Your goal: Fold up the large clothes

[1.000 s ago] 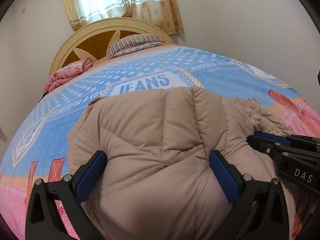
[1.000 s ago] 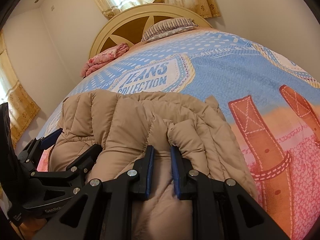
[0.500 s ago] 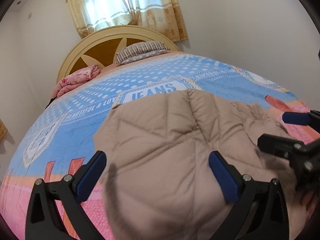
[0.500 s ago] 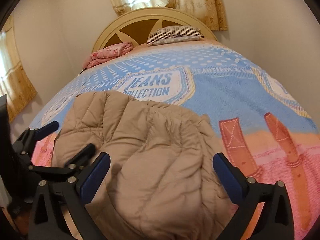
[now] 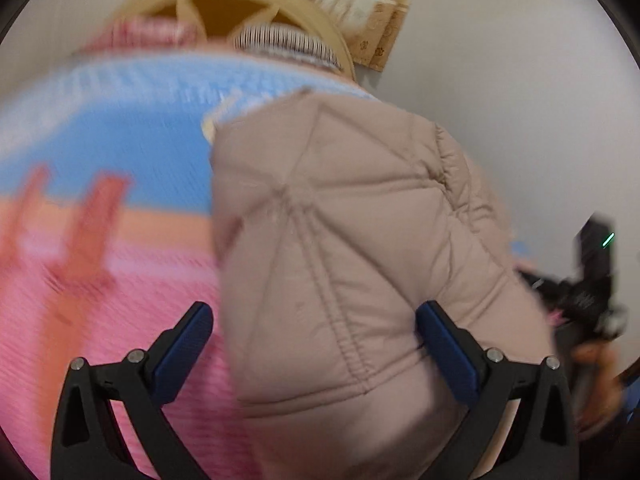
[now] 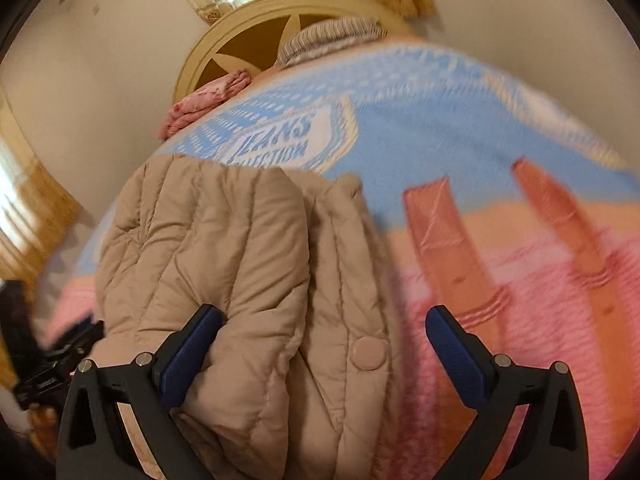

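Beige quilted puffer jacket (image 6: 224, 264) lies folded on pink-blue printed bedspread (image 6: 500, 272), nearest both cams. Left gripper (image 5: 314, 344) jaws wide, nothing clamped; right gripper (image 6: 324, 344) wide too, just released, jacket under it. Farther: striped pillow (image 6: 332, 34), cream round headboard (image 6: 248, 36), curtains. Snap button (image 6: 372, 354) seen only in right cam.

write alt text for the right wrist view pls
A beige quilted puffer jacket lies folded on a blue and pink bedspread, with the right gripper open just above it. A headboard and curtains stand behind.

Bed (image 6: 460, 128) w/ jacket (image 6: 240, 248), pillow (image 6: 332, 36).
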The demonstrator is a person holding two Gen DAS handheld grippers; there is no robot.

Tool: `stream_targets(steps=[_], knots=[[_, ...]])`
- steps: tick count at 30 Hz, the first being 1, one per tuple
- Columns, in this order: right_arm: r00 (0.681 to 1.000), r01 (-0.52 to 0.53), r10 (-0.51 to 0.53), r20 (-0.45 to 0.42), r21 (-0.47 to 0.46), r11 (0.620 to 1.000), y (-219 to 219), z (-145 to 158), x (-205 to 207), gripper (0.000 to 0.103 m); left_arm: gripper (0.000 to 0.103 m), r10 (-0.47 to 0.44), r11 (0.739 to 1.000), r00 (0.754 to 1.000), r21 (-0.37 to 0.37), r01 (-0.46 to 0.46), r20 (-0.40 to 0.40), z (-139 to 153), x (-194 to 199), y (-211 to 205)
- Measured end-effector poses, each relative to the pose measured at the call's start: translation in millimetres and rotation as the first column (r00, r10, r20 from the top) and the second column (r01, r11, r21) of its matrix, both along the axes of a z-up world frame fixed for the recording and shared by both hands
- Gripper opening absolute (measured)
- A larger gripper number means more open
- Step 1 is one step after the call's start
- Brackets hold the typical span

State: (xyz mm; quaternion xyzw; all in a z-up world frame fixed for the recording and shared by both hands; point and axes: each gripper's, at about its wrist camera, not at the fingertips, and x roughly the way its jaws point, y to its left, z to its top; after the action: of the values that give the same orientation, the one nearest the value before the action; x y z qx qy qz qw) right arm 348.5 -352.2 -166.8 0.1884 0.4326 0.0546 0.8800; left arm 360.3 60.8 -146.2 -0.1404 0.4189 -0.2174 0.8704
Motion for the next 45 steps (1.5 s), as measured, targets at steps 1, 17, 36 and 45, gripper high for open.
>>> stream_targets(steps=[1,17,36,45], knots=[[1.0,-0.007,0.008,-0.006,0.032,0.999,-3,-3,1,0.102,0.103,-0.007,0.999,0.999,-0.052,0.006,-0.032,-6,5,3],[0.984,-0.153,0.173,-0.04,0.311,0.938,3,-38,25,0.078,0.097,-0.143,0.983,0.989,-0.123,0.139,-0.031,-17,23,-15],[0.966,-0.244,0.177,0.189,0.429,0.87,29,-3,-20,0.032,0.043,-0.187,0.963,0.922,0.25,0.103,0.34,94,-67,-30],[0.935,-0.34,0.252,0.249,0.434,0.834,90,25,-6,0.031,0.043,-0.11,0.962,0.91,0.274,-0.003,0.399,109,-90,16]])
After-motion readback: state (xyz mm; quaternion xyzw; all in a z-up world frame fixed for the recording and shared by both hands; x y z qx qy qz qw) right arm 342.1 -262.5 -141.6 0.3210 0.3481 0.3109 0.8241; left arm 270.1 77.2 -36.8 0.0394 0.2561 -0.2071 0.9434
